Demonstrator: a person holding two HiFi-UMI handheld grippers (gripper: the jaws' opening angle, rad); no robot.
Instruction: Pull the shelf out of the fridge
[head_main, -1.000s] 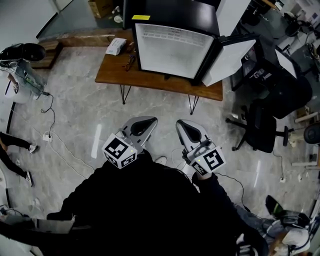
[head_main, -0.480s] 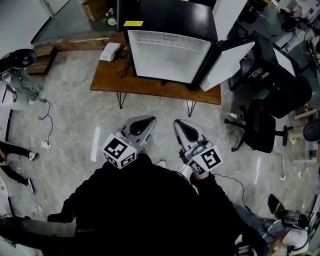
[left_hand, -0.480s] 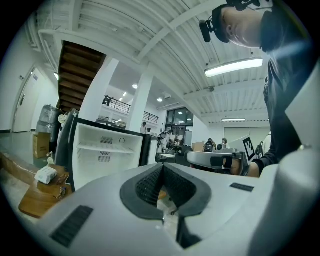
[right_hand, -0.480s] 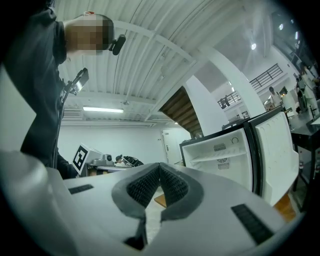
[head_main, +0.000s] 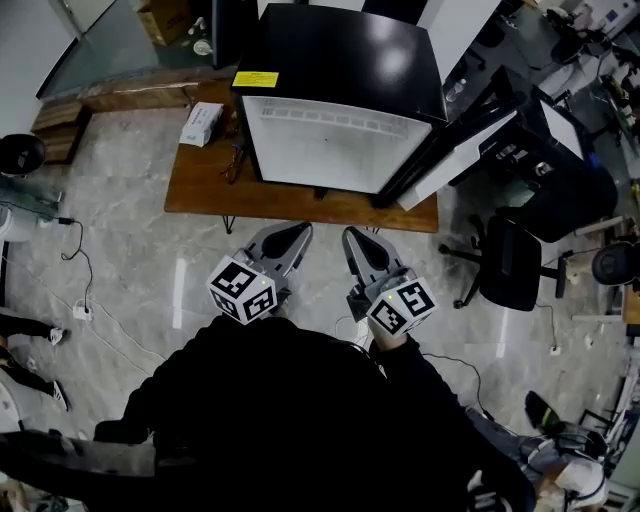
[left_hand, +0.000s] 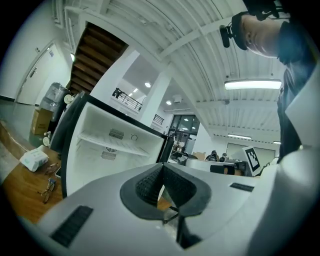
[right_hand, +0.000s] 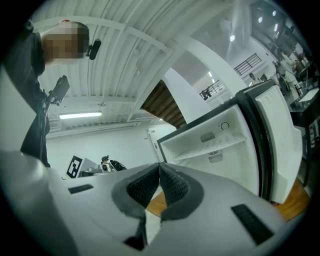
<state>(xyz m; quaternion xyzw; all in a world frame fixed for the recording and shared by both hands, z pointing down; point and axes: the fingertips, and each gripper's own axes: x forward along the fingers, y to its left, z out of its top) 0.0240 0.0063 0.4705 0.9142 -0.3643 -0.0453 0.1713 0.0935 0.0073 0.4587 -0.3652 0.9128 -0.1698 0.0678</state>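
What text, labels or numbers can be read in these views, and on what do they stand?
No text is legible in any view.
On the fridge top, a yellow sticker: print too small to read.
On the table, a white box: print too small to read.
On the marker cubes: black-and-white square patterns only, no letters or numbers.
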